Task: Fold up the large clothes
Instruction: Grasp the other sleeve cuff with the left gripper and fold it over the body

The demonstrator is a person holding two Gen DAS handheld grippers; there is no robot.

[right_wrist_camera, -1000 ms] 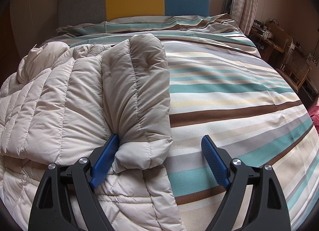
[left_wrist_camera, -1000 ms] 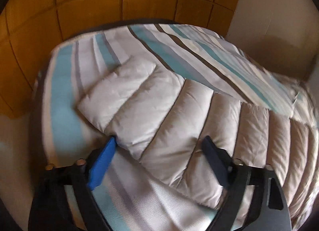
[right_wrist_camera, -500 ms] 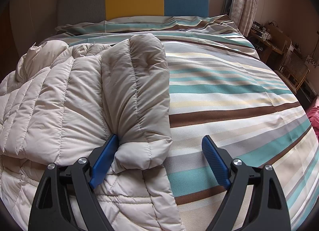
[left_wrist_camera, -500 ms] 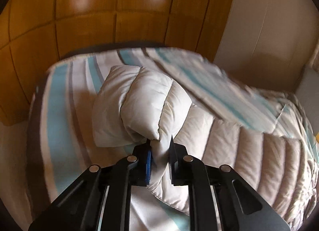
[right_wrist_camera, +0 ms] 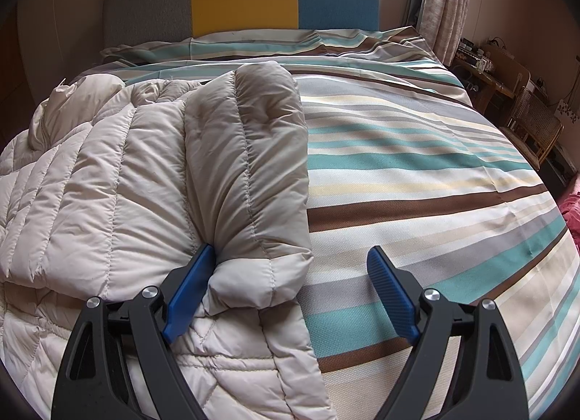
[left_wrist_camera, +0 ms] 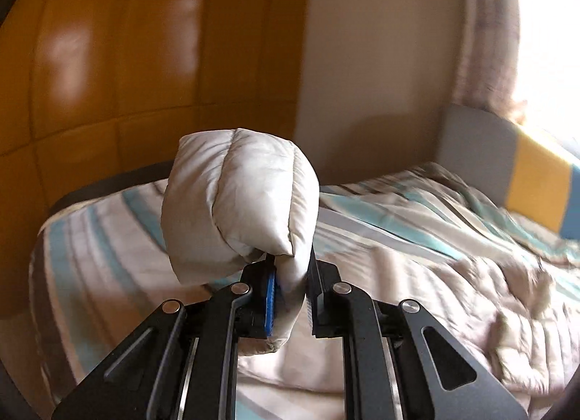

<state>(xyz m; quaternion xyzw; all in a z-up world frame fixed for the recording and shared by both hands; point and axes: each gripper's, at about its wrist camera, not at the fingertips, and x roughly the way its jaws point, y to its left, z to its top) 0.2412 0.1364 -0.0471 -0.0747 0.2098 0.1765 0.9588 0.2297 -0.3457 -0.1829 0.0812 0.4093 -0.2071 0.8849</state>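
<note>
In the left wrist view, the left gripper point(left_wrist_camera: 291, 287) is clenched on a sleeve end point(left_wrist_camera: 239, 211) of the beige puffer jacket, raised above the striped bed point(left_wrist_camera: 398, 238). In the right wrist view, the right gripper point(right_wrist_camera: 290, 293) stands released, jaws wide, its left pad touching the folded sleeve point(right_wrist_camera: 253, 173) of the jacket point(right_wrist_camera: 90, 184) lying on the bed.

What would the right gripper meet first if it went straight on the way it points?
Probably the striped bedcover. The right gripper is open and angled down; the folded sleeve lies by its left jaw, so it might brush that.
</note>
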